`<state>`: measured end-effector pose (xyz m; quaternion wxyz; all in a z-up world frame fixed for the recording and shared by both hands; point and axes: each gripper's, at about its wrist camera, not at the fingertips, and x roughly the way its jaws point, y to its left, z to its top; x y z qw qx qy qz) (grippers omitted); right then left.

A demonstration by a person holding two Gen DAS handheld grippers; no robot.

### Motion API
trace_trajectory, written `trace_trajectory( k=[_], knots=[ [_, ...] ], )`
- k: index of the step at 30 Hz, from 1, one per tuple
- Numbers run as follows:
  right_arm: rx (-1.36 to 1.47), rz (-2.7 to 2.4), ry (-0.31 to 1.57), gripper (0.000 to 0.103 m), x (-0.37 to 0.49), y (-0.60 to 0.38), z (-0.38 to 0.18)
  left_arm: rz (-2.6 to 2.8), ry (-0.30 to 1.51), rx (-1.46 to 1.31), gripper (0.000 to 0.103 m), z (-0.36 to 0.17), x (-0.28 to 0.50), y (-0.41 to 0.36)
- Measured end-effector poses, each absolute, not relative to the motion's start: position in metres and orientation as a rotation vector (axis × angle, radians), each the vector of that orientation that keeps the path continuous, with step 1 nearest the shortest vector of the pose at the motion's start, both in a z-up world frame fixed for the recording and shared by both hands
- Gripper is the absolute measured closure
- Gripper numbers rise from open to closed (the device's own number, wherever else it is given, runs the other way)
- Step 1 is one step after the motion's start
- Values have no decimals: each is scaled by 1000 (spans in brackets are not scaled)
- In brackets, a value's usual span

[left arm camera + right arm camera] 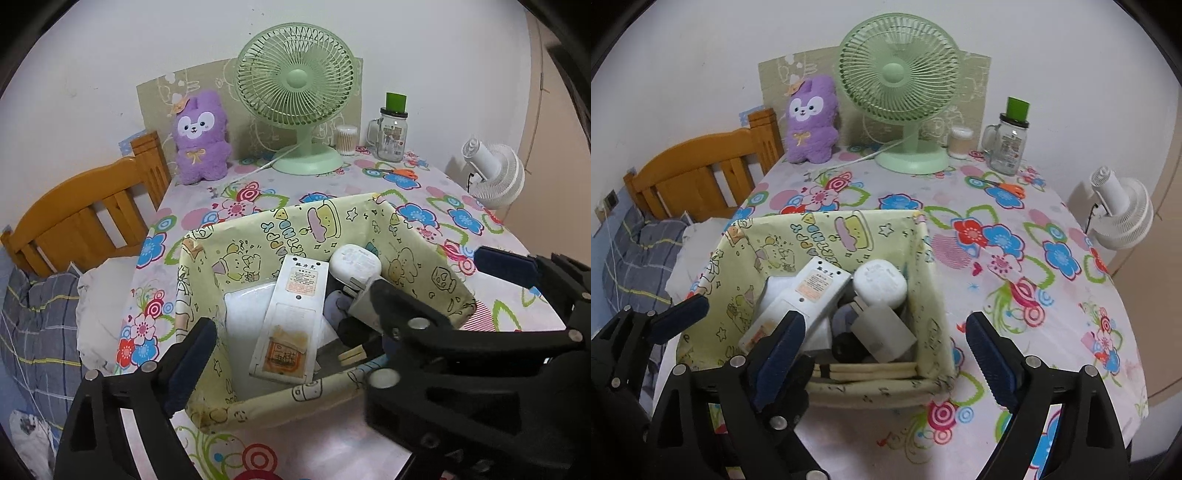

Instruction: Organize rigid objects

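Note:
A pale yellow cartoon-print basket (421, 254) (934, 295) sits on the flowered table. Inside lie a white remote control (291, 314) (809, 291), a white round charger (354, 264) (881, 282), a grey-white plug adapter (886, 330), dark items and wooden sticks (871, 369). My left gripper (354, 317) is open, its fingers astride the basket; it also shows in the right wrist view (737, 321). My right gripper (886, 354) is open and empty over the basket's near rim, and it also reaches in from the right in the left wrist view (436, 288).
At the table's back stand a green desk fan (299, 99) (905, 92), a purple plush toy (201, 136), a cotton-swab tub (347, 139) and a glass mug jar with a green lid (392, 129). Orange scissors (1008, 188) lie near them. A white clip fan (1123, 214) is right; a wooden bed frame (92, 218) left.

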<state>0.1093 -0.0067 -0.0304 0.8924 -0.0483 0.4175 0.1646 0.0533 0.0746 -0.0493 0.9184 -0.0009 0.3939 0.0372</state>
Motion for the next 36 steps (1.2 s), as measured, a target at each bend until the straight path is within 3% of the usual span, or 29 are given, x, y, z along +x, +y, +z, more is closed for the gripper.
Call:
trace_trajectory(
  k=[10,36],
  knots=[
    [-53,307,845,9,95,-41,-23,52,795,-11,3,-41,40,63],
    [-3,164,776,7,60,-149,-2,51,731,17,0,-16,17,7]
  ],
)
